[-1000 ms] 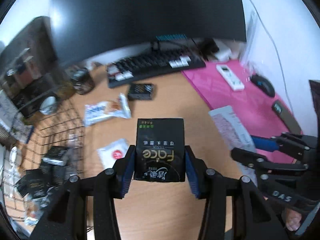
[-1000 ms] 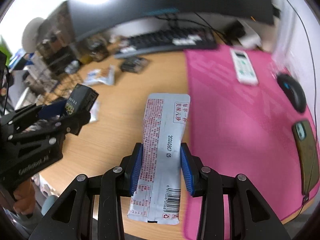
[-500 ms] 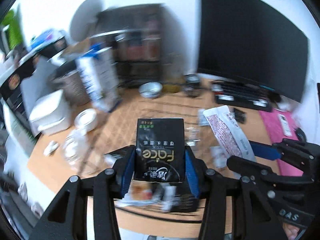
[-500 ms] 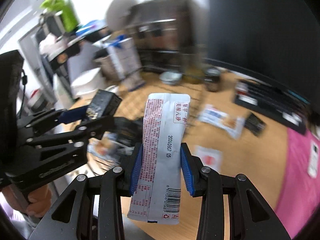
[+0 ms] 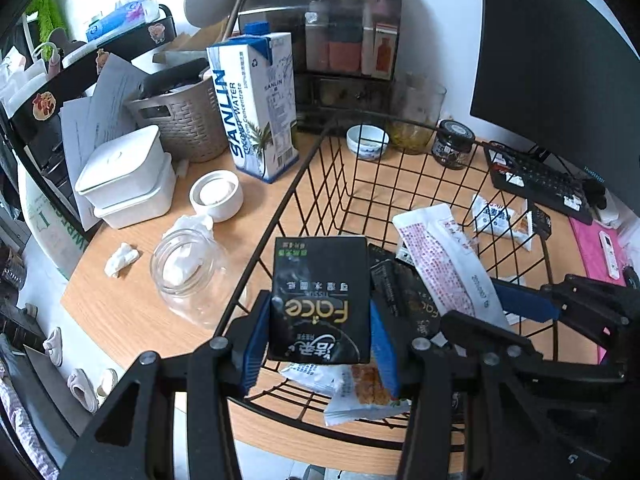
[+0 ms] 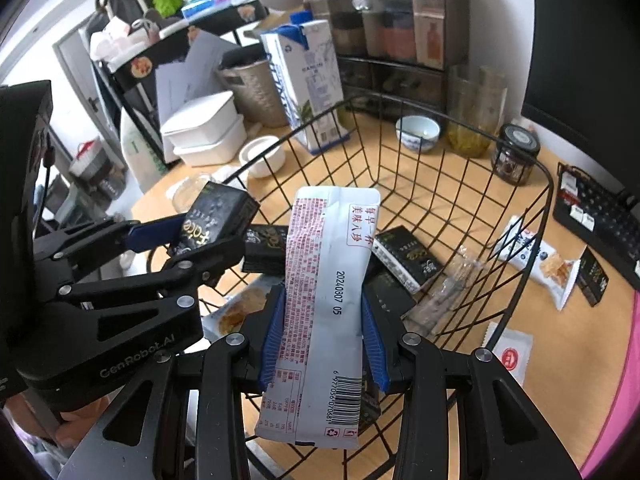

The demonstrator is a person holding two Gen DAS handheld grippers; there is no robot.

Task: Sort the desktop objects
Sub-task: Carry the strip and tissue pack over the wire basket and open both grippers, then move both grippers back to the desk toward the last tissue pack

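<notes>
The left gripper (image 5: 320, 336) holds a black tissue pack (image 5: 320, 300) printed "Face". Its blue pads (image 5: 256, 344) press on both long sides of the pack, so the jaws stand at a moderate width set by the pack. The pack is upright between the jaws and hangs over the near left part of the black wire basket (image 5: 280, 212), close to the left rim.

The basket stands on the wooden desk (image 5: 120, 312), near its front edge. Its floor carries several black packs (image 6: 404, 256) and a snack wrapper (image 5: 360, 396), which lies against the near wall.

The right gripper (image 6: 323, 340) holds a long white sachet (image 6: 326, 300) with red print and a barcode. The pads (image 6: 272, 336) clamp both edges of the sachet at mid-length, so the jaws stand narrow. The sachet points away from the camera and hangs above the middle of the basket, just beside the left gripper's pack.

Outside the basket's right wall, a snack packet (image 6: 536, 260) lies on the desk, near the keyboard (image 6: 600, 216).
</notes>
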